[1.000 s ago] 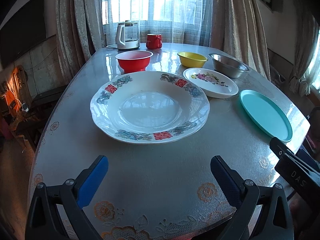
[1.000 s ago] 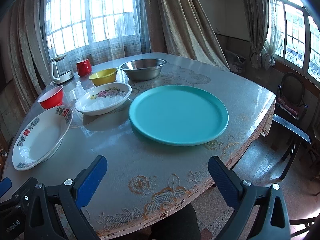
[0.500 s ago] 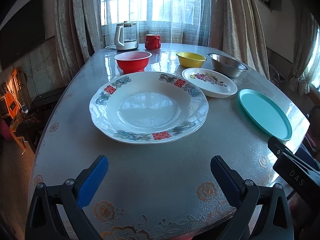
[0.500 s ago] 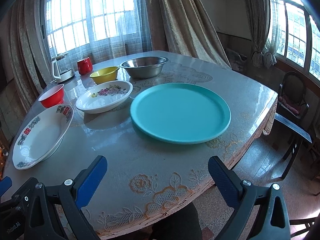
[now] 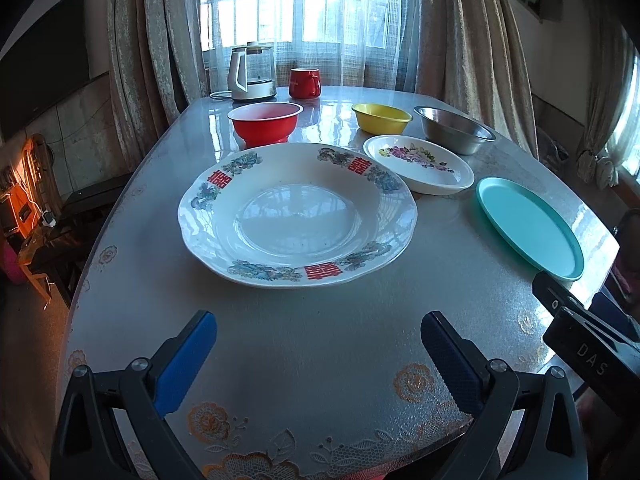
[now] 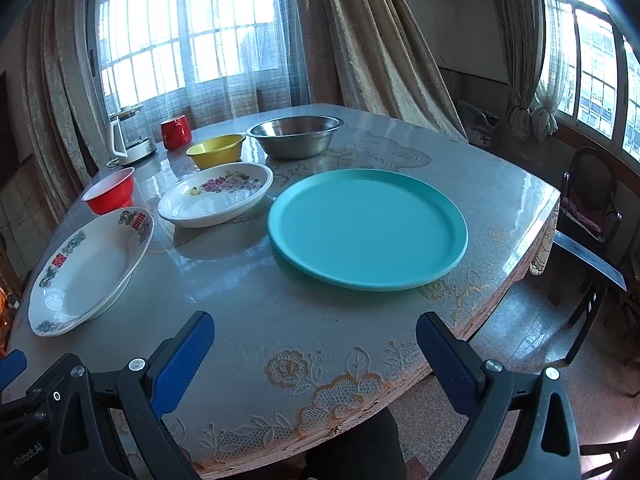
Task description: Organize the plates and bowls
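Both grippers stand with their jaws spread wide and nothing between them. We see the left gripper (image 5: 319,354) hovering over the near edge of the table (image 5: 312,344), its blue pads well apart above the lace-patterned cloth. Just ahead of it lies the large white plate with red characters and blue flowers (image 5: 297,214), resting flat on the table and clear of the pads. Beyond that plate's far rim sits the red bowl (image 5: 264,123), and to the right of it the yellow bowl (image 5: 381,118) and the steel bowl (image 5: 454,129), side by side. The oval floral dish (image 5: 418,163) lies in front of those two, just beside the large plate. At the far end we find a glass kettle (image 5: 252,73) and a red mug (image 5: 305,82) near the curtained window.

We see the right gripper (image 6: 314,354) likewise over the near table edge, its pads apart and touching nothing. Directly ahead of it lies the teal plate (image 6: 368,230), flat and alone on the right half of the table. To its left, just beside it, is the floral dish, then the large white plate near the left edge. A dark chair (image 6: 590,200) stands off the table's right side.
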`<state>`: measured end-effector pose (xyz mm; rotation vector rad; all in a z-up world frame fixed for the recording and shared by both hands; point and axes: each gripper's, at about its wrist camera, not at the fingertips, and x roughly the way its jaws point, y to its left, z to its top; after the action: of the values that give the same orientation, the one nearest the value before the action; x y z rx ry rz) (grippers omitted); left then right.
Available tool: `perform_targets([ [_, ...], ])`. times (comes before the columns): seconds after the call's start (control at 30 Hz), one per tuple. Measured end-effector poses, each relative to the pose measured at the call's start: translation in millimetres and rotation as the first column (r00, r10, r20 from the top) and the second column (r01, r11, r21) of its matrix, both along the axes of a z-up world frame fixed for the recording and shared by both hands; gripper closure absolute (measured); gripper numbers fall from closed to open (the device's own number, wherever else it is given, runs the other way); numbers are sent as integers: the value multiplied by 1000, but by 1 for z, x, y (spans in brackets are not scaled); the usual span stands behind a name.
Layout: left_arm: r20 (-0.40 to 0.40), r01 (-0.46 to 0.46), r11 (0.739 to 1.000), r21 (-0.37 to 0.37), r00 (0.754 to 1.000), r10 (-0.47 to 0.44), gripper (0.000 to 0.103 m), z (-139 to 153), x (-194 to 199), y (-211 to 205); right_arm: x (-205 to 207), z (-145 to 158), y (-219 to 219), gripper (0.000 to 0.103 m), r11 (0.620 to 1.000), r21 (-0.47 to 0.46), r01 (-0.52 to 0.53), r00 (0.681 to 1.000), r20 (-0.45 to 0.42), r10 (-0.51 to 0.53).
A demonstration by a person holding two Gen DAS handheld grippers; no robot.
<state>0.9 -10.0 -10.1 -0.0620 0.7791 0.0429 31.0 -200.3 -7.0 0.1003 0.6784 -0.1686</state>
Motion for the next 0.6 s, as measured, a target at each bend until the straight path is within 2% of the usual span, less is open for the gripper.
perform_targets([
  [0.6, -4, 1, 1000, -18, 1000, -1, 0, 0, 4, 8, 1, 0, 6, 0, 998, -25, -55, 998, 21, 55],
])
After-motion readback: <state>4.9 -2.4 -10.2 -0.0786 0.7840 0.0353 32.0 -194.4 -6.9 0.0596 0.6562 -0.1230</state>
